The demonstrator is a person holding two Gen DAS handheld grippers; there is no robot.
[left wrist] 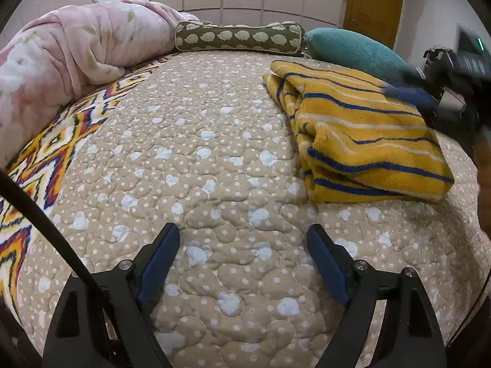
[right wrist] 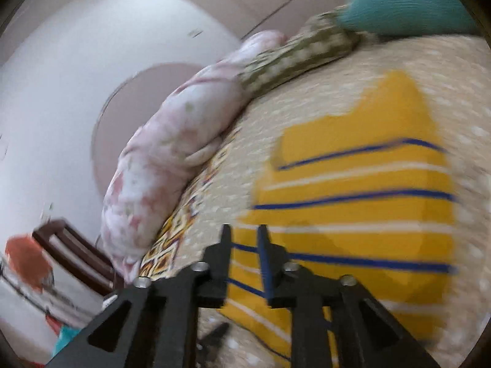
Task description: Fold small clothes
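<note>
A yellow garment with blue and white stripes [left wrist: 362, 135] lies folded in a thick rectangle on the right part of the beige quilted bed [left wrist: 196, 159]. My left gripper [left wrist: 242, 233] is open and empty, low over the quilt, to the near left of the garment. My right gripper [right wrist: 244, 233] hovers above the garment [right wrist: 356, 196]; its jaws stand a narrow gap apart with nothing between them. In the left wrist view the right gripper [left wrist: 411, 92] appears blurred at the garment's far right edge. The right wrist view is blurred and tilted.
A rolled pink floral blanket [left wrist: 70, 61] lies along the left of the bed. A green hedgehog-print bolster [left wrist: 239, 38] and a teal pillow [left wrist: 353, 49] sit at the far edge. A zigzag-patterned cover [left wrist: 46, 153] shows at the left. A wooden chair [right wrist: 76, 254] stands beside the bed.
</note>
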